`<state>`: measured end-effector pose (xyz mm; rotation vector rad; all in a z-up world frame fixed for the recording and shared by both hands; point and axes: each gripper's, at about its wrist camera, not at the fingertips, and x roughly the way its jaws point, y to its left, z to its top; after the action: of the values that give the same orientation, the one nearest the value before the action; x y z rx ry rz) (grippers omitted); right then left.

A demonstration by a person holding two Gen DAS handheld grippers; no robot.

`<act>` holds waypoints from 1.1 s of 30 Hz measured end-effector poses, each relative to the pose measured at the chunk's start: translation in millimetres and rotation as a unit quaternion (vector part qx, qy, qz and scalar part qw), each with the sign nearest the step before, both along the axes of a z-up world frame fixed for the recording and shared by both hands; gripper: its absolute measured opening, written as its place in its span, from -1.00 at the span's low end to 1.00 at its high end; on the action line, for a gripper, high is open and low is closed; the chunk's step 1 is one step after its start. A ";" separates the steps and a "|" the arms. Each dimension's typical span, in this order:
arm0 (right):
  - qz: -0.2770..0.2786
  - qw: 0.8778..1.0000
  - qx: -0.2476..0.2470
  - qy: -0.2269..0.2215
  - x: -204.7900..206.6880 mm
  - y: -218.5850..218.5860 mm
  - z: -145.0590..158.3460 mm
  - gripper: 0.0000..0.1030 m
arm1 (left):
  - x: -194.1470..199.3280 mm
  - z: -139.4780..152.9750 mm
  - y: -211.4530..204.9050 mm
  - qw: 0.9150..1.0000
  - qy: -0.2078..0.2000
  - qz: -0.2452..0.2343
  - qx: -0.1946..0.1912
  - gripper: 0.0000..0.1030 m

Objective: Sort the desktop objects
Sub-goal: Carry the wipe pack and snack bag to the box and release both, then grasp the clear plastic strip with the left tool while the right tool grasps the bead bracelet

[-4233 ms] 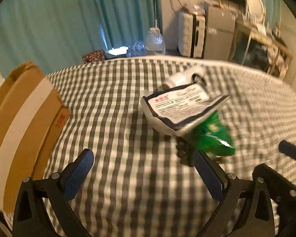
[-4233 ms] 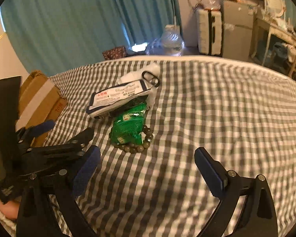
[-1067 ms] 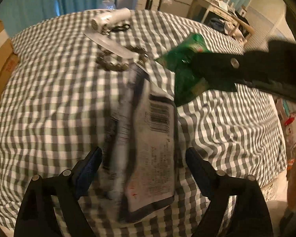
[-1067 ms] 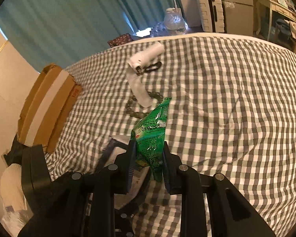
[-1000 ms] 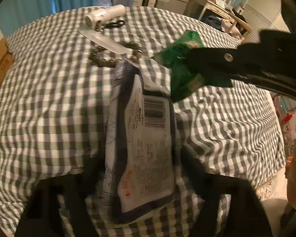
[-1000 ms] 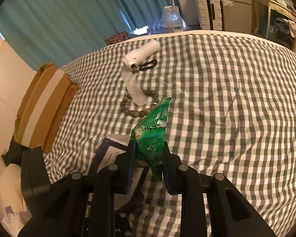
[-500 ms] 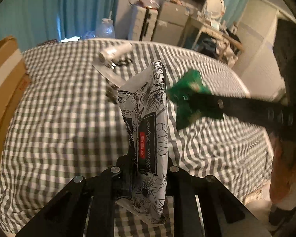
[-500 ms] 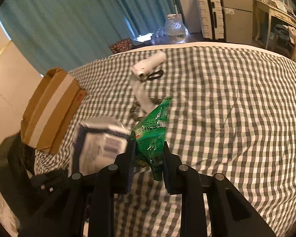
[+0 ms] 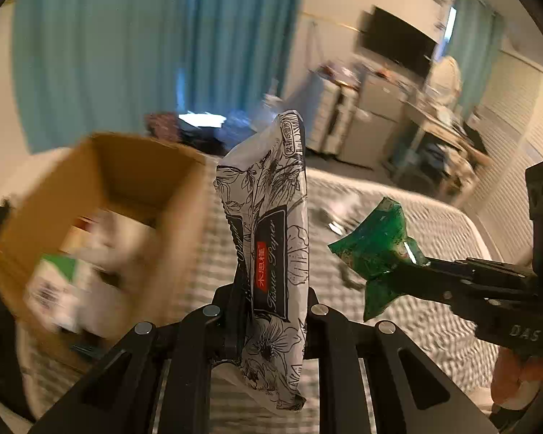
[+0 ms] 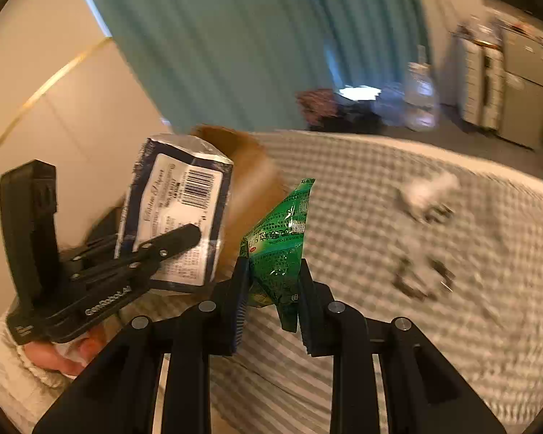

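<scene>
Left wrist view: the left gripper [image 9: 271, 296] is clamping an upright tissue pack [image 9: 271, 224], with the open cardboard box [image 9: 101, 217] to its left. To the right, the right gripper [image 9: 412, 271] is pinching a green packet [image 9: 376, 242] above the checked tablecloth [image 9: 434, 289]. The packet is hanging by one edge and could slip out; either item, released early, could be missing the box.

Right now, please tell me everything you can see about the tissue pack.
The tissue pack is a soft plastic packet, white with black line-drawn flowers and a dark label carrying a small red patch. Its back, seen in the right wrist view, bears a barcode and printed text. It stands upright, lifted off the checked cloth, pinched near its lower part by the left claw. The open cardboard box lies just beside it.
</scene>
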<state>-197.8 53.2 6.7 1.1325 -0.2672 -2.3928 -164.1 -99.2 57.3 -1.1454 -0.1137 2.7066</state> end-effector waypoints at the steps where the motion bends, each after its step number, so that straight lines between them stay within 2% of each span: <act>1: 0.015 1.000 -0.003 0.009 -8.4 -21.0 9.8 -0.53 | -6.1 6.0 -22.0 1.000 0.000 0.018 -0.008 -0.68; 4: 0.047 0.999 0.005 0.025 -32.7 -77.3 24.6 -0.54 | -13.1 7.1 -68.9 0.998 -0.007 0.054 -0.009 -0.68; 6: 0.077 0.997 -0.011 0.025 -53.3 -116.9 29.1 -0.54 | -16.7 0.9 -100.8 0.997 -0.009 0.074 -0.007 -0.68; 8: 0.079 0.996 -0.005 0.027 -68.4 -142.1 30.6 -0.53 | -23.0 -7.2 -129.1 0.995 -0.021 0.089 -0.025 -0.68; 9: 0.075 0.997 -0.004 0.027 -78.5 -154.5 30.4 -0.49 | -24.8 -9.0 -134.0 0.995 -0.022 0.092 -0.031 -0.67; 10: 0.066 0.997 -0.008 0.027 -86.7 -160.8 28.9 -0.32 | -24.5 -11.3 -141.9 0.995 -0.022 0.095 -0.036 -0.59; 11: 0.055 0.998 -0.012 0.021 -96.6 -166.9 27.1 0.38 | -26.8 -11.8 -144.8 0.994 -0.019 0.099 -0.043 -0.42; 12: 0.044 0.999 -0.008 0.011 -105.7 -171.7 24.3 0.75 | -27.5 -12.7 -147.3 0.994 -0.016 0.101 -0.043 0.22; 13: 0.039 0.999 0.001 -0.002 -115.1 -175.9 21.8 0.84 | -28.2 -12.8 -147.7 0.993 -0.015 0.110 -0.045 1.00; 16: 0.037 0.999 -0.008 0.022 -115.1 -163.4 23.8 0.84 | -20.0 -9.2 -146.3 0.990 0.002 0.128 -0.059 1.00; 19: 0.010 0.999 -0.008 0.043 -103.0 -127.9 21.5 0.84 | -19.8 -10.0 -135.7 0.990 -0.008 0.123 -0.066 1.00; 23: -0.053 0.993 0.073 0.072 -68.1 -57.8 -0.3 0.84 | 0.0 2.8 -114.5 0.993 0.008 0.113 -0.043 1.00; 25: -0.084 0.991 0.096 0.046 -55.7 -14.7 -19.4 0.84 | 5.9 5.5 -101.1 0.994 0.017 0.108 -0.029 1.00; 28: -0.134 0.982 0.134 0.025 -35.1 43.8 -40.8 0.84 | 11.9 9.6 -67.5 0.992 0.036 0.112 -0.036 1.00; 30: -0.180 0.974 0.133 0.021 -17.5 87.0 -54.5 0.84 | 14.8 8.6 -40.0 0.993 0.046 0.107 -0.033 1.00; 33: -0.226 0.967 0.119 0.010 -1.4 125.0 -73.3 0.83 | 8.0 -6.0 0.2 0.995 0.031 0.089 -0.022 1.00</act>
<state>-199.2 178.2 -66.6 1.2606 -0.2568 -2.8993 -156.1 -99.0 51.3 -1.1118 -0.1540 2.9118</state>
